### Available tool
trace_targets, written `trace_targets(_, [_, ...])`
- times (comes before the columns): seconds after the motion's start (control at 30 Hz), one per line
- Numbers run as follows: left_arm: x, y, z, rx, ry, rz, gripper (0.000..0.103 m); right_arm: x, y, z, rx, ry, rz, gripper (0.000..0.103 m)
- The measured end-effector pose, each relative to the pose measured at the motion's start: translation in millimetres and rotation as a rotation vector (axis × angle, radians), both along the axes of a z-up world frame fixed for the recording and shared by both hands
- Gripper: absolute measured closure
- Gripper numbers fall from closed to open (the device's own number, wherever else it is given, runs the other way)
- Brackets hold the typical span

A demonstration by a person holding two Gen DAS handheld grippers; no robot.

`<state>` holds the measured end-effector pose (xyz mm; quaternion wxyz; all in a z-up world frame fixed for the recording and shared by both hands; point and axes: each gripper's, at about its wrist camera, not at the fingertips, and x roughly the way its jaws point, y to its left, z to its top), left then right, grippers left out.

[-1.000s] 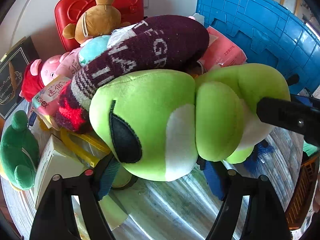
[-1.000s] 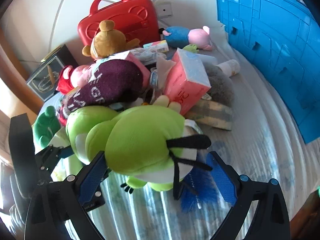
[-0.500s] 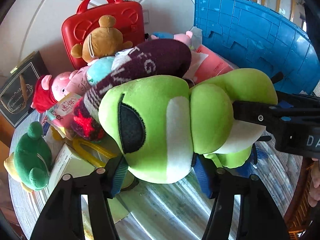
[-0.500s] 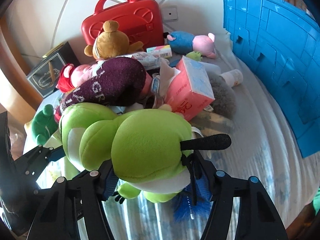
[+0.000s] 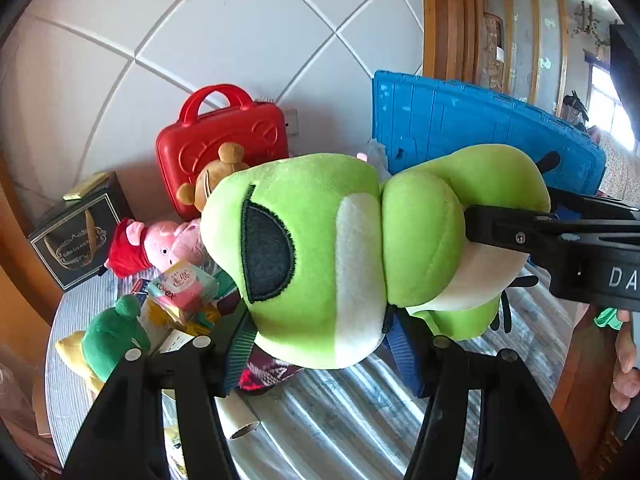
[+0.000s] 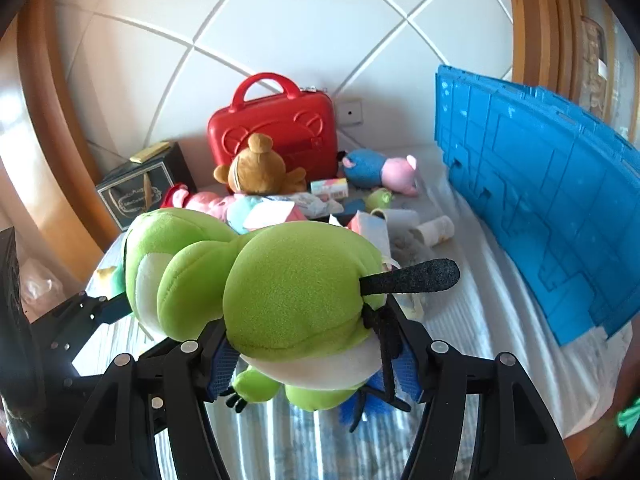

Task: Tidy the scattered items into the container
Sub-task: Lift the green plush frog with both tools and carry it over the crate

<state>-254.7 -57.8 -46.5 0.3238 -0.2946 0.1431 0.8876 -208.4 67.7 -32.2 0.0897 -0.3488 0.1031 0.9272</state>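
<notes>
Both grippers hold one green plush [image 5: 320, 256] in the air above the table [image 5: 344, 420]. The left gripper [image 5: 320, 344] has its jaws about half open, pressed on the head end. The right gripper [image 6: 316, 360] has its jaws about half open too, pressed on the body end. The blue crate [image 6: 536, 208] stands at the right, well apart from the plush. Below lies a heap of toys, with a red case [image 6: 276, 136] and a brown bear [image 6: 256, 168] at the wall.
</notes>
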Motion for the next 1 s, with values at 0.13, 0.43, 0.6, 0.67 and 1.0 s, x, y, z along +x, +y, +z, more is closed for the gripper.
trace_targets(0.13, [19,19,23,0.022,0.055,0.033,0.043,16,16,26,0.022,0.056,0.026,0.039])
trace_targets(0.43, [72,97,56,0.082,0.135,0.171,0.043,49,92,68,0.096,0.143,0.165,0.039])
trace_targets(0.6, [94,136,68,0.070,0.148,0.228,0.043,64,137,75,0.106,0.149,0.237,0.039])
trace_targets(0.67, [100,147,72,0.062,0.158,0.235,0.043,68,151,78,0.100,0.154,0.250,0.039])
trace_targets(1.0, [100,194,103,0.092,0.233,0.162,0.043,81,196,108,0.130,0.214,0.212,0.039])
